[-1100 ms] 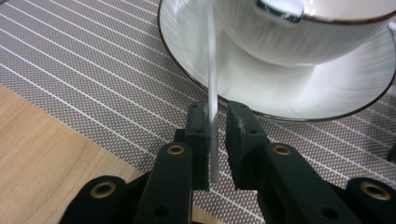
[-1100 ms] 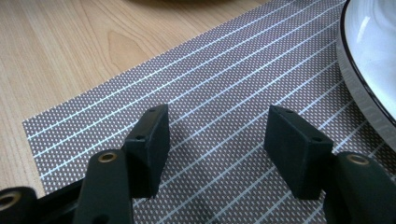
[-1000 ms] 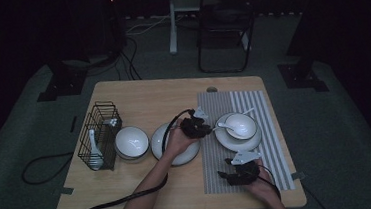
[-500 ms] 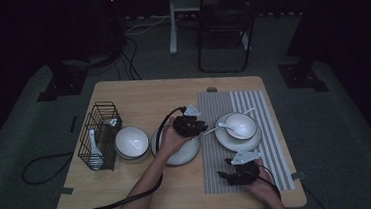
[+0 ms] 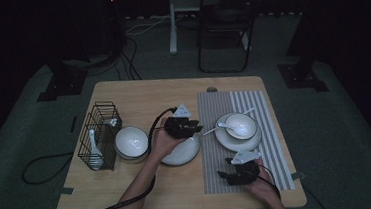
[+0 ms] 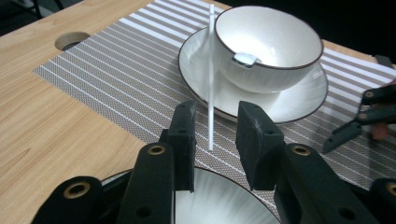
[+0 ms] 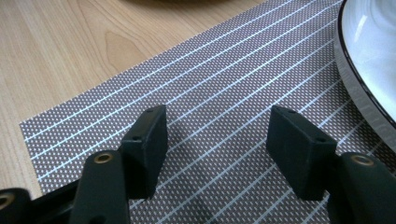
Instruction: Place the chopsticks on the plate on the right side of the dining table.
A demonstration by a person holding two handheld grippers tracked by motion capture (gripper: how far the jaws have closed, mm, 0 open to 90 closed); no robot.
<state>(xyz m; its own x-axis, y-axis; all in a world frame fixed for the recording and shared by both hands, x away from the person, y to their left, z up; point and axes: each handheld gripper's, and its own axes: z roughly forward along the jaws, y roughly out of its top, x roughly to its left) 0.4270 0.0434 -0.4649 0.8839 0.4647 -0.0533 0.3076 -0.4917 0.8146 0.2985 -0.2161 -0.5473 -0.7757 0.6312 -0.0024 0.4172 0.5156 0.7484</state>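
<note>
Wooden table (image 5: 137, 95) from the high view first: we see the left gripper (image 5: 191, 127) hanging above a bare white plate (image 5: 182, 154), just left of a striped placemat (image 5: 217, 147). On the mat a bowl (image 5: 241, 125) sits on its saucer (image 5: 236, 141), with a spoon (image 5: 215, 128) resting in the bowl, handle pointing toward that gripper. The right gripper (image 5: 226, 175) rests low on the mat's near end. At far left stand a wire rack (image 5: 98, 136) and a second bowl (image 5: 131, 141).

From the left gripper view, we look along jaws that have just been opening. The thin white spoon handle (image 6: 211, 84) stands in the gap between them, and neither pad presses on it. We judge the spoon light, rigid, glazed and slippery, and breakable if dropped; the mid-handle is the sensible place to grip.

From the right gripper view, we find the jaws standing wide over the striped mat with nothing between them, the saucer's rim (image 7: 348, 79) at right.
</note>
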